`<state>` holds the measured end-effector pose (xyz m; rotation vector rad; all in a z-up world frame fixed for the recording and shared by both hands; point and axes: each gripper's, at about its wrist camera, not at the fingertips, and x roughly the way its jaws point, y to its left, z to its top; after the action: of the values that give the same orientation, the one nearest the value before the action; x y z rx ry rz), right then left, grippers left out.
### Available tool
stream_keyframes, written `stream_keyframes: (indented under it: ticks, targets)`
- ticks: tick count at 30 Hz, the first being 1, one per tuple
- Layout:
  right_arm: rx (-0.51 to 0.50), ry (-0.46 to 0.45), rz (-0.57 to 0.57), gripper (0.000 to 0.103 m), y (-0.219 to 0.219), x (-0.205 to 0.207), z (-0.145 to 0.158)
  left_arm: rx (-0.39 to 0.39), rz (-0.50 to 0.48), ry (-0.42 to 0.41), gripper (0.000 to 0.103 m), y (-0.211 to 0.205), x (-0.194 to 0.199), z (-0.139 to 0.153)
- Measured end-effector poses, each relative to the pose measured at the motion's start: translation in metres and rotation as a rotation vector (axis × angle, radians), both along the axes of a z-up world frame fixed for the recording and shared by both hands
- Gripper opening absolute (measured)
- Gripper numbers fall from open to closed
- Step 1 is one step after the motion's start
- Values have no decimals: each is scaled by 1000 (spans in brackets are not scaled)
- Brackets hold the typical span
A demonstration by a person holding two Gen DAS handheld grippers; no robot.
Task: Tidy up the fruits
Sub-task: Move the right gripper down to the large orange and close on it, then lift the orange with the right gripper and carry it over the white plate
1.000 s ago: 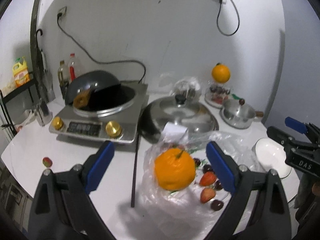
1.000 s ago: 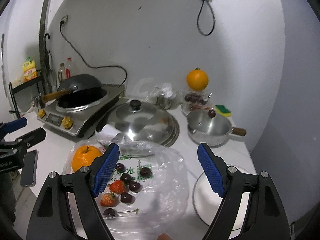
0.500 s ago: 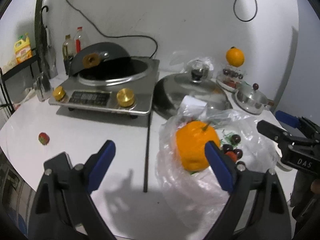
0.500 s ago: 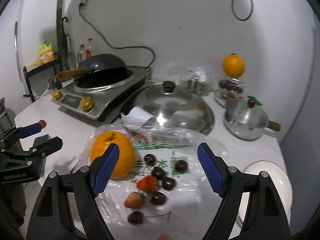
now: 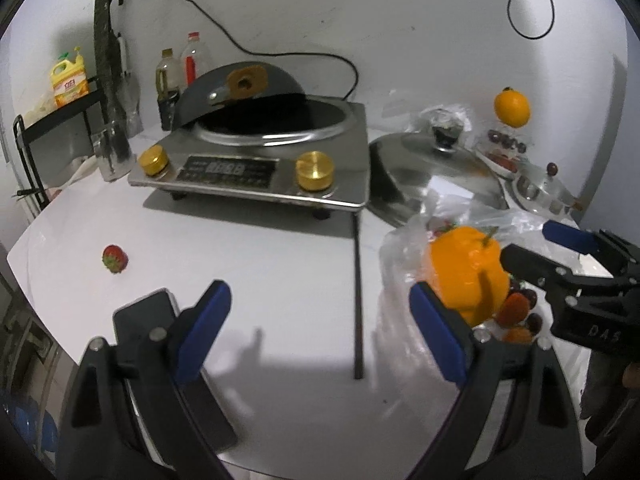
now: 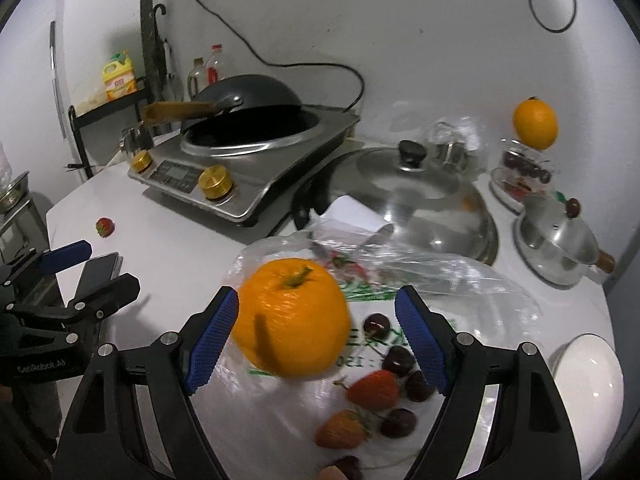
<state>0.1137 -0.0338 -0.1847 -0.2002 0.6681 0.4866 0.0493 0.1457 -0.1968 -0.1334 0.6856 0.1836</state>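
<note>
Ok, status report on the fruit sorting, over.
Both grippers open, empty. Right gripper around the orange on the plastic bag, not touching. Cherries, strawberries beside.

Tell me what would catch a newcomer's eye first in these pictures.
The big orange on the clear plastic bag, framed by the open right tongs, with strawberries and cherries beside it. Next, a second orange perched against the back wall, and one stray strawberry alone on the white table.

Glossy steel lid (image 6: 416,196), crinkled clear plastic bag (image 6: 420,272), dimpled orange (image 6: 292,316).
</note>
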Motion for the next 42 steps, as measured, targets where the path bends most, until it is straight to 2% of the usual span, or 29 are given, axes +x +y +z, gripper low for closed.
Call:
stream_keyframes:
  ticks: [15,19,25,35,42]
  targets:
    - [-7,93,-3,83,26,31,-36,-39,-7,33,92,23,18,-18]
    - [-12,95,-11,88,30,35,-43,-43,-17,42,92,25,23,-22]
    - [-17,86,-10,89,35,37,-46,-49,-28,48,91,26,29,-25]
    - [-17,48,6,84,37,36,-46,-45,-77,43,91,18,32,-21]
    - [21,45,-33,82,26,29,-42,-30,-124,26,91,9,31,-12]
